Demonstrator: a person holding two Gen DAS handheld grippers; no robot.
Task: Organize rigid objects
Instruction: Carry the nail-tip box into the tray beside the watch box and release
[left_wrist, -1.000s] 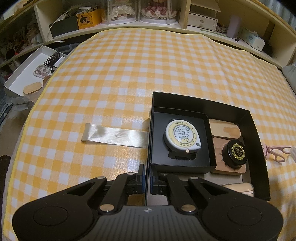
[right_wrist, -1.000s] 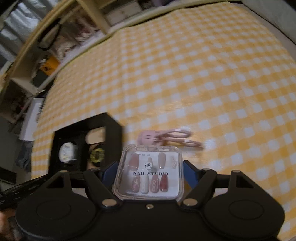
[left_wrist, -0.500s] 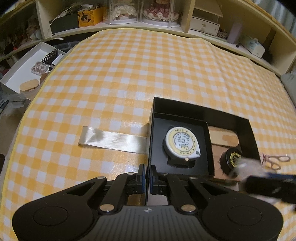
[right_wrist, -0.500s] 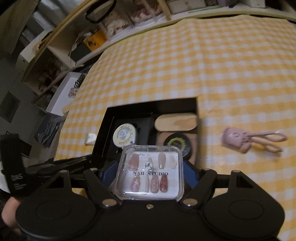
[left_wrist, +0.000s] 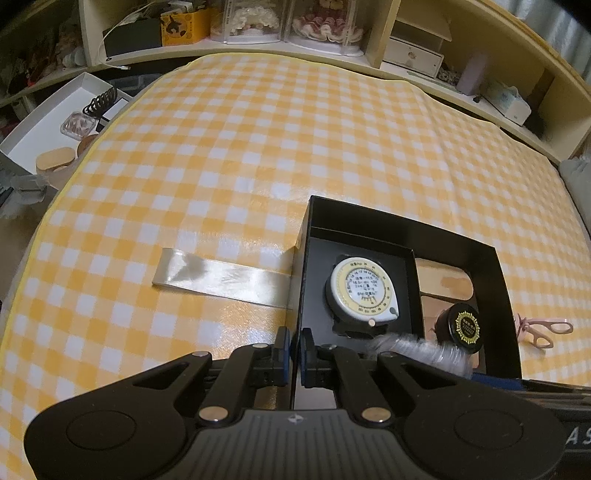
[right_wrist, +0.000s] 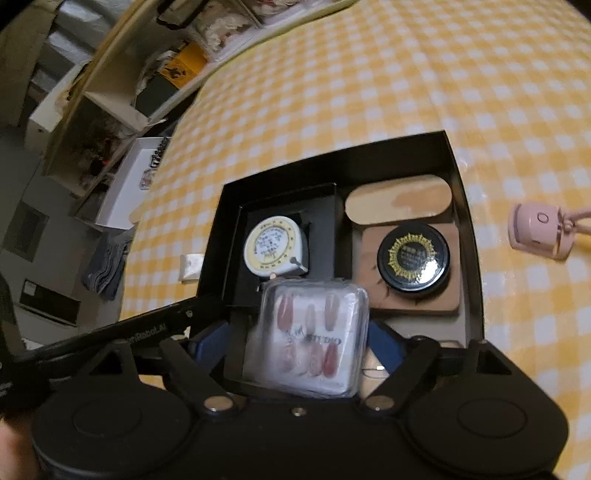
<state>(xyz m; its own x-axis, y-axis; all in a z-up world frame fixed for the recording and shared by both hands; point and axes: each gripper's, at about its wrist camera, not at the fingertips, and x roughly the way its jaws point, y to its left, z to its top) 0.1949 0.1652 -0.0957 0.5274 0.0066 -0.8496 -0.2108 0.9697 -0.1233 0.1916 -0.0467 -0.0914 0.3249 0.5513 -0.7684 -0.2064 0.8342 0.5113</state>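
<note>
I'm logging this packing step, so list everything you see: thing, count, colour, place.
Box: 1, black, open, on the checked cloth.
Inner tray: 1, black, left part of the box.
Tape measure: 1, cream and yellow, in the inner tray.
Wooden pieces: 2, tan and brown, right part of the box.
Round jar: 1, black with gold print, on the brown piece.
Nail case: 1, clear, above the box's near end.
Scissors: 1, pink, right of the box.
Ribbon: 1, silvery, left of the box.
Tablecloth: 1, yellow and white.
Left claw: shut on the box's near wall.
Right claw: shut on the nail case.
</note>
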